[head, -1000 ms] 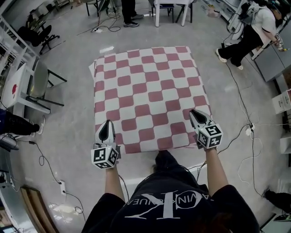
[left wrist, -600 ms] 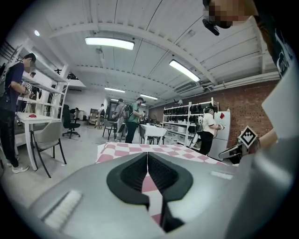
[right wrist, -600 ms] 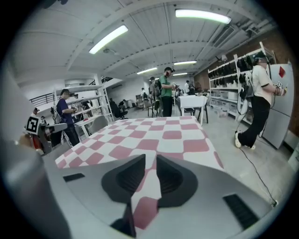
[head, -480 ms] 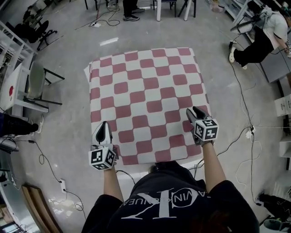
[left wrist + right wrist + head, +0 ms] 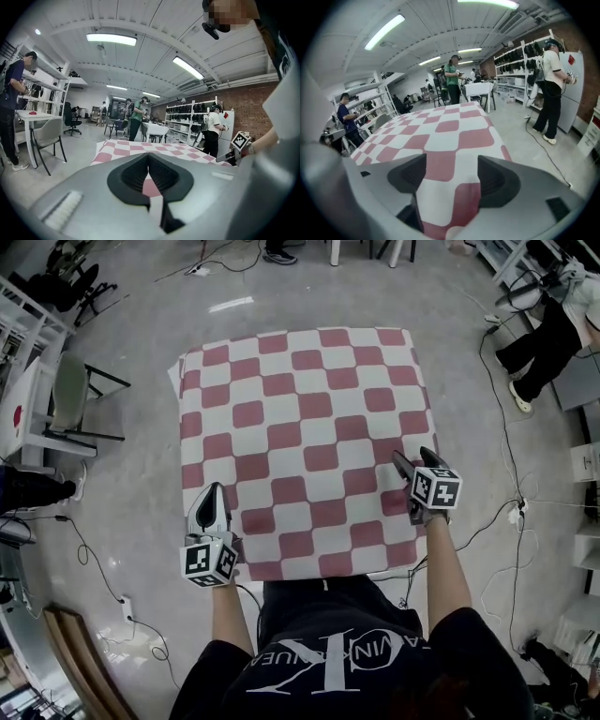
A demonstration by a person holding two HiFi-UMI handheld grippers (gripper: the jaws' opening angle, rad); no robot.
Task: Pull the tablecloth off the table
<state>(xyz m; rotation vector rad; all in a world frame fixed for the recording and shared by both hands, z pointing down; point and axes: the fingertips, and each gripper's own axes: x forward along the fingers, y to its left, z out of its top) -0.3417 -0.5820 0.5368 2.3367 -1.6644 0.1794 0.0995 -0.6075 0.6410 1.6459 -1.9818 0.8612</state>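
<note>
Head view: red-and-white checked tablecloth [image 5: 300, 427] spread flat before the person [image 5: 347, 662]. Left gripper [image 5: 210, 495] at its near-left edge, right gripper [image 5: 414, 457] over near-right squares.
Left gripper view: jaws shut tight, cloth beyond.
Right gripper view: jaws just opened wide, cloth btwn them, unpinched.

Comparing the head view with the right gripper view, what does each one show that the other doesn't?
Head view only: the left gripper at the near left edge of the tablecloth, the cloth's whole outline, and a chair standing off to its left. Right gripper view only: the right gripper with jaws apart, having just been opening, cloth showing between them but not pinched, and a person in green beyond the far end. Both: the checked tablecloth and the right gripper.
</note>
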